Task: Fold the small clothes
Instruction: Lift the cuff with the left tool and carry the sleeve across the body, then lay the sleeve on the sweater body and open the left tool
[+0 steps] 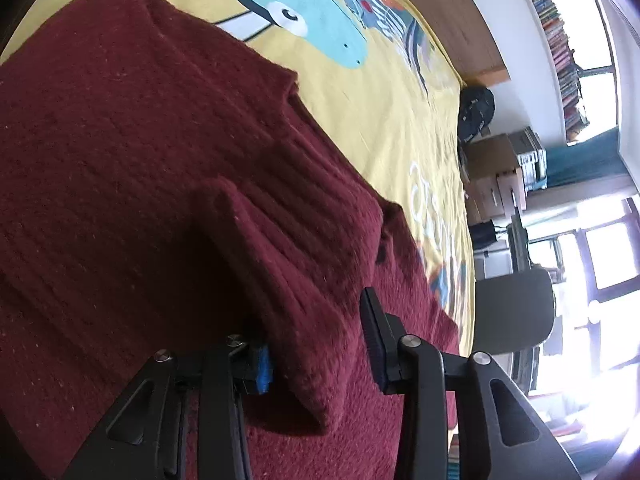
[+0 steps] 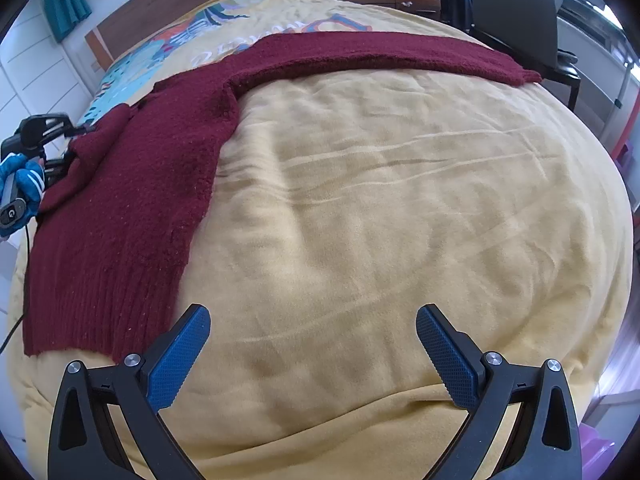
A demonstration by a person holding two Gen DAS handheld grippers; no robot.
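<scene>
A dark red knit sweater (image 2: 132, 184) lies on a yellow bed cover (image 2: 380, 200), one sleeve (image 2: 380, 54) stretched out to the right. In the left wrist view the sweater (image 1: 120, 160) fills the frame. A raised fold of its sleeve cuff (image 1: 296, 280) sits between the fingers of my left gripper (image 1: 316, 344), whose jaws stand apart around it. The left gripper also shows in the right wrist view (image 2: 60, 136) at the sweater's left edge. My right gripper (image 2: 312, 336) is open and empty above the bare cover, right of the sweater's ribbed hem (image 2: 96, 312).
The cover has a cartoon print (image 1: 304, 12) at the far end by a wooden headboard (image 1: 448, 4). A dark chair (image 2: 516, 8), a black bag (image 1: 476, 112), drawers with boxes (image 1: 500, 176) and bookshelves (image 1: 560, 48) stand past the bed's edge.
</scene>
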